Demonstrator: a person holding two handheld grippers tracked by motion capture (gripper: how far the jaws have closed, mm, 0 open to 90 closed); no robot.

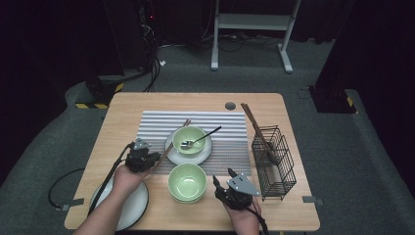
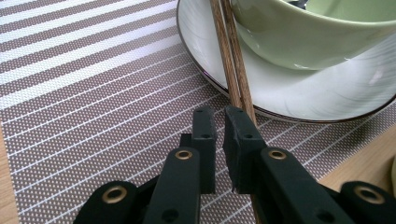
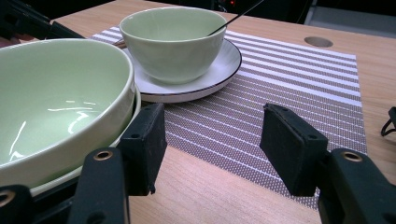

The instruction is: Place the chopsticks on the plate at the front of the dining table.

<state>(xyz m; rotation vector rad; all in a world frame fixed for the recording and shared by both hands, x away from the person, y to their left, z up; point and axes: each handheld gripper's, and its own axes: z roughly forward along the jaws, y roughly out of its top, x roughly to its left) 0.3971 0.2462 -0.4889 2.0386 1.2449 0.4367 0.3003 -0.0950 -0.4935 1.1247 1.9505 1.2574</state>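
Left gripper (image 2: 218,116) nearly shut beside chopsticks (image 2: 232,60), which lean on plate (image 2: 280,93); grip unclear. Right gripper (image 3: 212,140) wide, empty, next to near bowl (image 3: 51,102).

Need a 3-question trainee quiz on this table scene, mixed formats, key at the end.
1. True or false: the right gripper has its fingers open, nothing between them, beside the near green bowl.
2. What lies in the far green bowl on the white saucer? A) a spoon B) a fork C) a knife
3. What holds the chopsticks at the table's right side?

Key: 1 true. 2 A. 3 the black wire basket.
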